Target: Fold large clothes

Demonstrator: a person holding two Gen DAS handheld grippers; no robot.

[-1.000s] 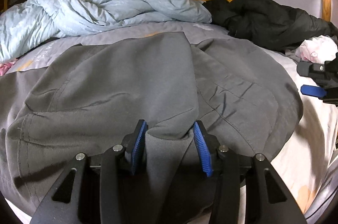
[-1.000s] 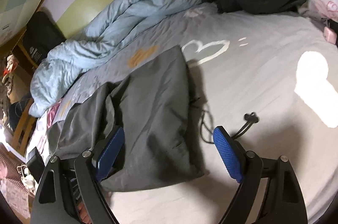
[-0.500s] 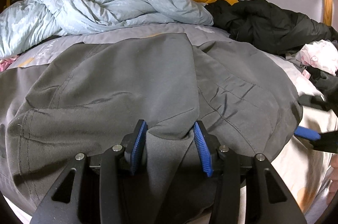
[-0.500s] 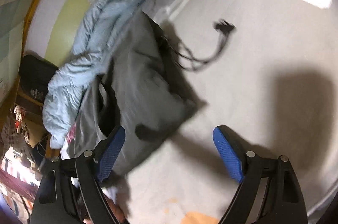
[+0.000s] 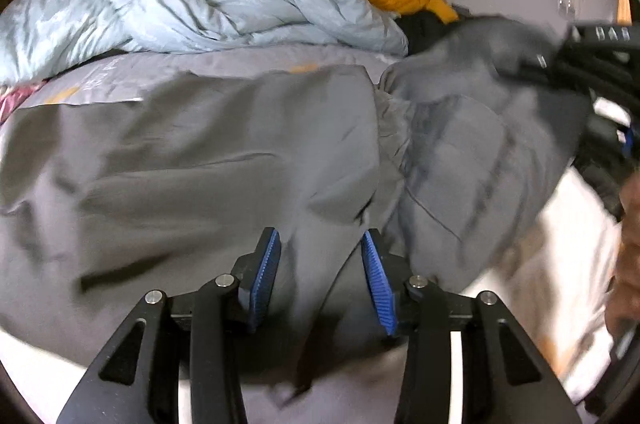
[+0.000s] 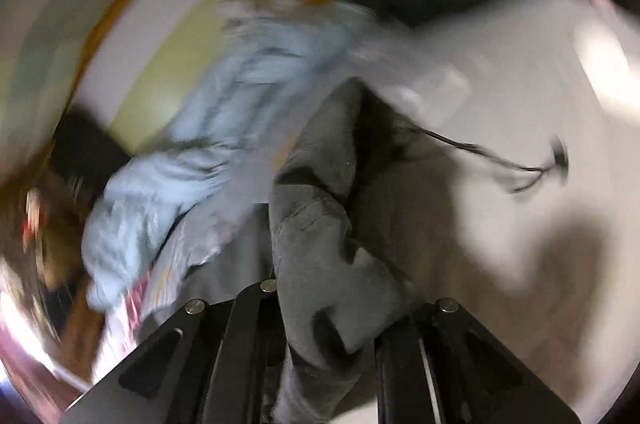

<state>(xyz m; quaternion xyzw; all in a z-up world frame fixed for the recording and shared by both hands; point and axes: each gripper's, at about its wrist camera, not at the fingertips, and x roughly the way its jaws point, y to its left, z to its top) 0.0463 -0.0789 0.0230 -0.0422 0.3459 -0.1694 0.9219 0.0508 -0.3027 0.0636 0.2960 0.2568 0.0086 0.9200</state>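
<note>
The bed (image 5: 560,236) fills both views, its pale sheet bare on the right. A crumpled light-blue duvet (image 5: 192,8) lies along its far side, smeared by blur in the right wrist view. The grey garment (image 5: 192,176) spreads over the near half of the bed, its near hem running out of the left wrist view at the bottom edge. Its right part is lifted and bunched, and blur hides the seams there. The left tool (image 5: 320,272) has a fold of this cloth between its blue pads, and its jaws are closing on it. The right tool (image 6: 328,328) is clamped on the garment's raised edge, its jaws closing, its pads hidden by cloth. A thin black drawstring (image 6: 520,166) trails from the garment over the sheet.
</note>
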